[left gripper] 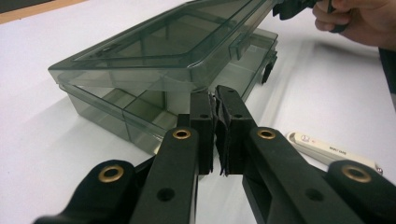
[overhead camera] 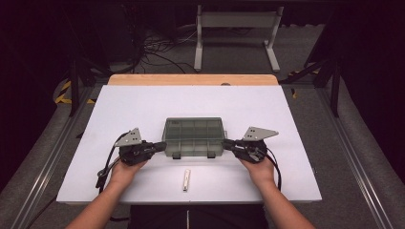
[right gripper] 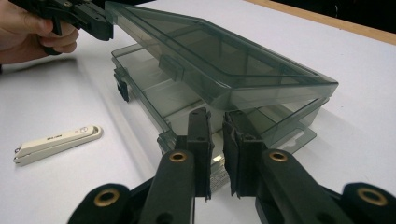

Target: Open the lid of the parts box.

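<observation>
Jaws of the left gripper (left gripper: 215,100) and right gripper (right gripper: 217,122) pinch opposite ends of the smoky plastic box's (overhead camera: 194,135) raised lid (right gripper: 219,56), a white nail clipper (overhead camera: 186,180) lying on the bench (overhead camera: 143,102) between both grippers.

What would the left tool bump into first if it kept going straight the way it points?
Most likely the smoky plastic box. The left tool points at its near corner, right under the partly raised lid. Its tips look nearly touching the box wall, though depth is hard to judge.

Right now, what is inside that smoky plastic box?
The box shows bare divided compartments through its part-raised lid, with nothing in those visible. The gripper covers the nearest corner.
</observation>
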### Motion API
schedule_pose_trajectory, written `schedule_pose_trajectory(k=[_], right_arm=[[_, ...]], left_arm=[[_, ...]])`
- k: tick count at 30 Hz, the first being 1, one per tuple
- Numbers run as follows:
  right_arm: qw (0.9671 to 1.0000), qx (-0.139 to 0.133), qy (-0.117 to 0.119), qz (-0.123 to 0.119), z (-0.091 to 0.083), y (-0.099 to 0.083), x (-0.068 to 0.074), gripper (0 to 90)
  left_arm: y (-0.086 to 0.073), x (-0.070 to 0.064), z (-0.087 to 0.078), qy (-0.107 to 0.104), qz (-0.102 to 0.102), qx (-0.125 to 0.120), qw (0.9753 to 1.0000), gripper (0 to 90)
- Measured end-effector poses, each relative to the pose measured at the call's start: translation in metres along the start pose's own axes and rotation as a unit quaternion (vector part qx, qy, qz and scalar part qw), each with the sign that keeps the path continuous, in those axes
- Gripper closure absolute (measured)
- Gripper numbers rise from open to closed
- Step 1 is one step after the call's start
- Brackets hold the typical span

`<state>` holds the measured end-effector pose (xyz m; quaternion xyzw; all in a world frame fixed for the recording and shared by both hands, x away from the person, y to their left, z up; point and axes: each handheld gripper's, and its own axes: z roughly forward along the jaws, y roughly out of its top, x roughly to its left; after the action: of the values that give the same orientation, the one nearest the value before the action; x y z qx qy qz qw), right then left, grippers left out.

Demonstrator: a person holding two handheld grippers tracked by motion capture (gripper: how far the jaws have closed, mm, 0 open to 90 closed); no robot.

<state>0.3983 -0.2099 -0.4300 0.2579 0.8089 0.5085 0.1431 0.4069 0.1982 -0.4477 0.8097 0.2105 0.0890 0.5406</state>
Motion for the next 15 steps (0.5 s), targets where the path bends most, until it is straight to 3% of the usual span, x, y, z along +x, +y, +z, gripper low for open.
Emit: schedule_pose_trajectory(k=[8, 15], right_arm=[[1.0000, -0.007, 0.001, 0.005, -0.0007, -0.0002, -0.0008, 87.0], [1.0000, 0.001, 0.001, 0.005, 0.0011, -0.0006, -0.0011, 83.5]], left_arm=[[-0.0006, 0.0007, -0.0012, -0.004, -0.009, -0.016, 0.9998, 86.7], [-0.0003, 0.0005, -0.0015, -0.002, -0.010, -0.021, 0.9997, 86.7]])
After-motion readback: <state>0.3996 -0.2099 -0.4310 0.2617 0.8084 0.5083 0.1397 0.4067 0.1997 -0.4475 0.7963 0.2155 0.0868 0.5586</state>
